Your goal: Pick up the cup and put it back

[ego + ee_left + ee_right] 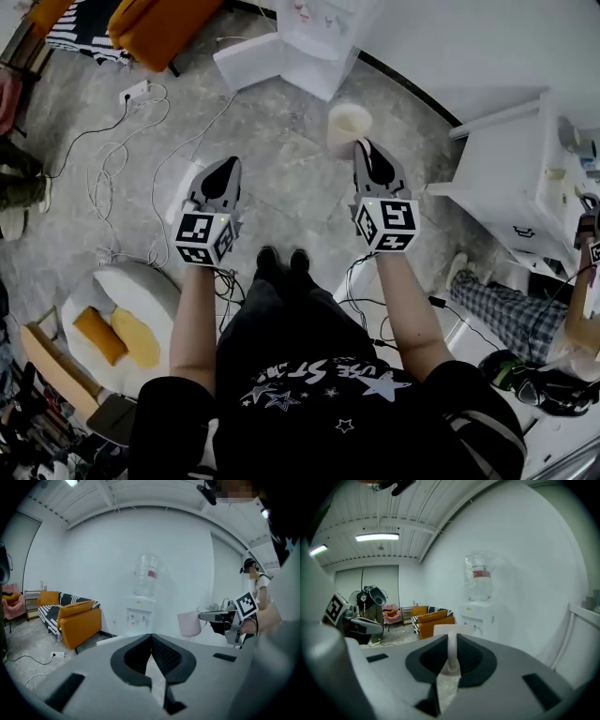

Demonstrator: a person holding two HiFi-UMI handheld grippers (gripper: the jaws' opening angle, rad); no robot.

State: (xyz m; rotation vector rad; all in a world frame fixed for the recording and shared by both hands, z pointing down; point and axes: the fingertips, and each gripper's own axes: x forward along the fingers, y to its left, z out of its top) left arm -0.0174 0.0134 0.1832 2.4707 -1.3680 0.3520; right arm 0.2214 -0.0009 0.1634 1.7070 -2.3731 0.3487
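Left tongs [226, 172] [151, 641]: jaws together, nothing between them, held out level beside the other arm and well apart from the cup. They give no support if the cup goes.

Centre: pale cream tapered cup, thin-walled, plastic or paper [347, 127] [189, 624] [452, 631], is in the air over the grey stone floor [281, 178]. It sits at the tip of the right tongs [364, 148] [452, 651]. These are clamped on one side wall at the rim, one jaw inside and one outside, so the cup hangs off a single pinch.

Risks, as judged:
- A thin wall pinch could let the cup pivot or slide out on a quick swing, and the drop to the floor is long.
- Squeezing harder could buckle the wall.
- Can't tell if anything is inside; if so, a tilt spills it, with white cables [112, 187] lying on the floor to the left.

Right: white table [511, 187], cluttered at its far side, is likely the put-back spot. Setting down near its edge, or letting go with the cup tilted, could tip it over or off. Base needs to be flat before the jaws part.
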